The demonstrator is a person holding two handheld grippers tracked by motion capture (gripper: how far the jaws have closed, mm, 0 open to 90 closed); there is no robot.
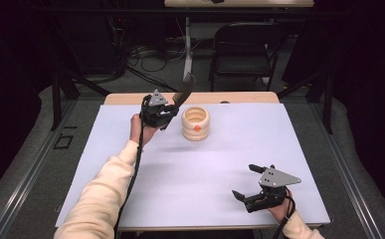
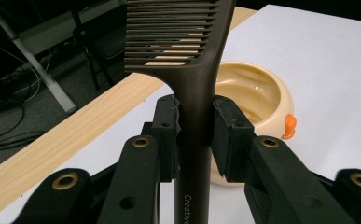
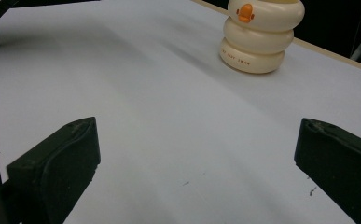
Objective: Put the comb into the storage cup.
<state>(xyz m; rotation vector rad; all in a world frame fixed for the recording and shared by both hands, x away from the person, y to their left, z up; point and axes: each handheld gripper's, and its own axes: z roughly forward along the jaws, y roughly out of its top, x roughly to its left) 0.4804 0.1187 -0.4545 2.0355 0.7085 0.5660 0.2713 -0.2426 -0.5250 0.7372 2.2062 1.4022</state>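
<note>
Left gripper view: left gripper (image 2: 194, 135) pinches comb (image 2: 192, 70) handle, beside cream pot (image 2: 257, 98). Right gripper (image 1: 253, 181) jaws spread, empty.

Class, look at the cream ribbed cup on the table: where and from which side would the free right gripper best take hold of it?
Probably across one of the grooves of the ribbed cup, coming in level from the right gripper side. It stands upright with bare table there, and its stacked bulges would seat the open jaws. The comb in the left gripper crowds the other side.
</note>
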